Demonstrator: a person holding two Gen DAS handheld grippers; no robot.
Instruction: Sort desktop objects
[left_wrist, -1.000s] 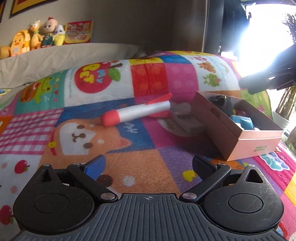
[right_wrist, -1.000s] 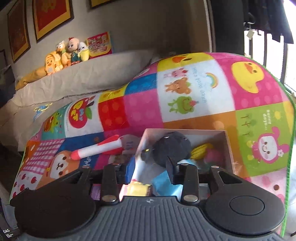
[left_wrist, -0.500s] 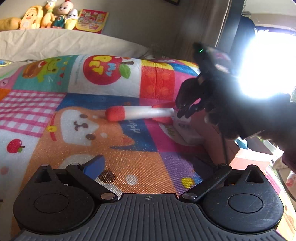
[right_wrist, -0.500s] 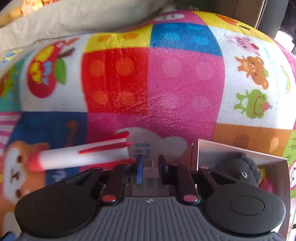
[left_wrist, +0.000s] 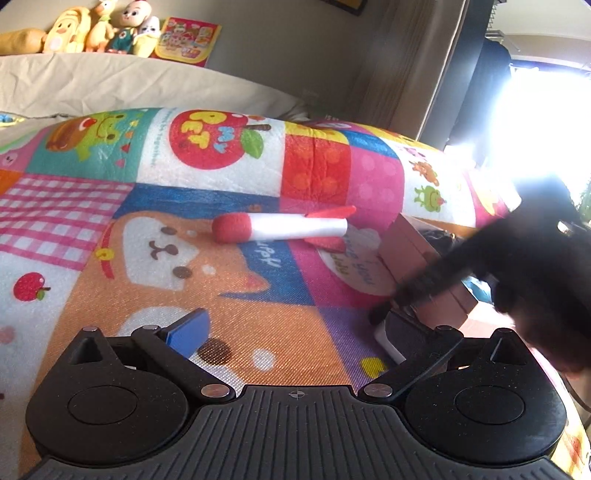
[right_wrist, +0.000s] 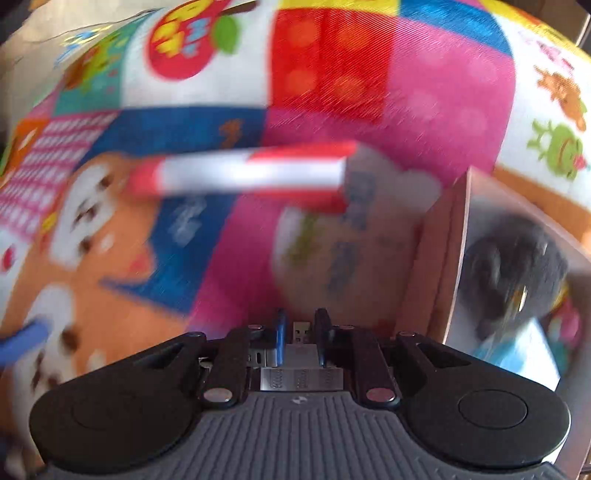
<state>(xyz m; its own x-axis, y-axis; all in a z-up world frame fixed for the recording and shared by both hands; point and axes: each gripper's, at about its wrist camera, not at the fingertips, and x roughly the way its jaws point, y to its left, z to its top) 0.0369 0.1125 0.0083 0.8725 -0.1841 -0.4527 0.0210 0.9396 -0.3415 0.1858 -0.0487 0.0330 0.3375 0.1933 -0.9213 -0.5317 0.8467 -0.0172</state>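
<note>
A red and white toy rocket (left_wrist: 284, 227) lies on the patchwork mat; it also shows, blurred, in the right wrist view (right_wrist: 251, 171). A pink cardboard box (left_wrist: 402, 243) stands to its right, with a dark plush toy (right_wrist: 513, 266) and other items inside. My right gripper (right_wrist: 301, 332) is shut on a small grey device (right_wrist: 301, 363) with a USB plug, lifted just left of the box wall (right_wrist: 439, 266). In the left wrist view it is a dark blur (left_wrist: 391, 310). My left gripper (left_wrist: 295, 328) is open and empty, low over the mat.
The colourful mat (left_wrist: 110, 229) covers the surface. A beige cushion (left_wrist: 110, 81) lies behind it, with plush toys (left_wrist: 99, 26) and a red picture card (left_wrist: 186, 40) on the ledge. A bright window (left_wrist: 546, 110) is at the right.
My right gripper has closed on the grey device beside the box and lifted it off the mat, moving toward the near right. The left gripper stays open, shifted slightly.
</note>
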